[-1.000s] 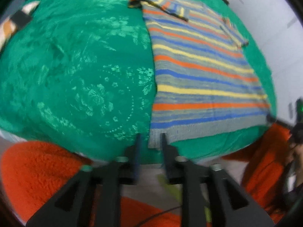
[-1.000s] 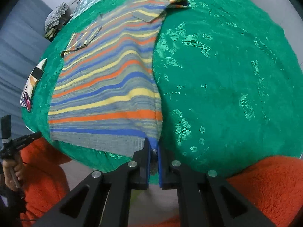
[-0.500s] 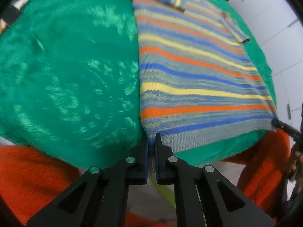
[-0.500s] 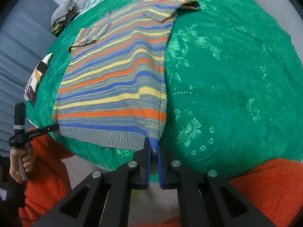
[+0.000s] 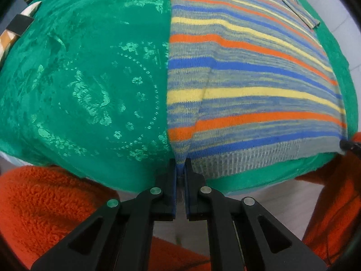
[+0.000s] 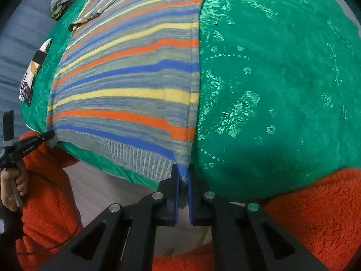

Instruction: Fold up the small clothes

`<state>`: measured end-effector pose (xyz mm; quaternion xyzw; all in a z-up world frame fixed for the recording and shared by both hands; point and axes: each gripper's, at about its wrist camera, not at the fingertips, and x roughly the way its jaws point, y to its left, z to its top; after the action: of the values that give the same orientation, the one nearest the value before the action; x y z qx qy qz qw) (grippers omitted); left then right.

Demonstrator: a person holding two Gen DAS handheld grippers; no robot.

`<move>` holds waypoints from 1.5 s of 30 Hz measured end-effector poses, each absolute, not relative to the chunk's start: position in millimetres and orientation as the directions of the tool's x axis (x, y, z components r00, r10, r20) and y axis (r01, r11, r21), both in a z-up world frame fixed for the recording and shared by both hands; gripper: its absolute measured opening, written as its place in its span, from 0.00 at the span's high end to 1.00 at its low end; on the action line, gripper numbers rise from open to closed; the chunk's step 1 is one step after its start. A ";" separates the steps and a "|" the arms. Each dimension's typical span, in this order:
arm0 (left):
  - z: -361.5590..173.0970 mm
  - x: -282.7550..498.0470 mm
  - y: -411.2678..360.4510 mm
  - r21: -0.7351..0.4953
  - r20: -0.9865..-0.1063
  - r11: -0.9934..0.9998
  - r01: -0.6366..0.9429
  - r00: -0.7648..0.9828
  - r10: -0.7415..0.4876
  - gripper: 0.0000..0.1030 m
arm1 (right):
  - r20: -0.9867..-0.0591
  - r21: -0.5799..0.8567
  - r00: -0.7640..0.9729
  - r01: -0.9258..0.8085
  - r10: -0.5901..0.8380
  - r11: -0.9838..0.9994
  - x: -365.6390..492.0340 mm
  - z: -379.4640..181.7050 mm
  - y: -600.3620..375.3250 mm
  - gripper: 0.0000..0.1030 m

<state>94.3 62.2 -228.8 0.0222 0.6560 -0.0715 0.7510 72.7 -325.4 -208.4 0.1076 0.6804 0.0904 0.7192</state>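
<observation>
While the striped sweater (image 5: 248,94) lies flat on the green cloth (image 5: 90,79), we pinch its ribbed hem at both near corners. Our left gripper (image 5: 180,169) is clamped on one corner — our right gripper (image 6: 183,174) on the other.

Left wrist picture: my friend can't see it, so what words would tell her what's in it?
The left gripper, its fingers shut, pinches the near bottom corner of a striped sweater with orange, blue, yellow and grey bands. The sweater lies flat on a shiny green patterned cloth. Fuzzy orange sleeves show at the bottom.
</observation>
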 end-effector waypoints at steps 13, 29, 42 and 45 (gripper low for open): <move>-184.4 76.7 46.7 0.048 -0.958 0.991 0.124 0.287 0.011 0.27 | -0.975 0.213 0.068 -0.015 0.214 0.977 62.8 -195.4 -309.3 0.49; -121.7 82.3 68.2 -0.035 -0.856 0.999 0.006 0.516 -0.033 0.13 | -0.935 0.048 0.352 -0.009 0.048 0.999 53.2 -136.0 -322.0 0.39; -129.6 78.7 83.6 -0.012 -0.822 0.998 -0.067 0.568 0.028 0.12 | -0.882 -0.035 0.470 -0.121 0.026 0.992 87.3 -111.3 -315.9 0.39; -136.8 79.4 92.2 -0.009 -0.810 0.993 -0.118 0.584 0.062 0.11 | -0.810 -0.155 0.586 -0.170 -0.026 0.973 132.8 -87.2 -315.7 0.39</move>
<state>79.4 92.2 -136.8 -0.0309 0.4535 0.0505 0.8893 132.8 -315.7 -87.2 -0.1085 0.4533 0.0408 0.8838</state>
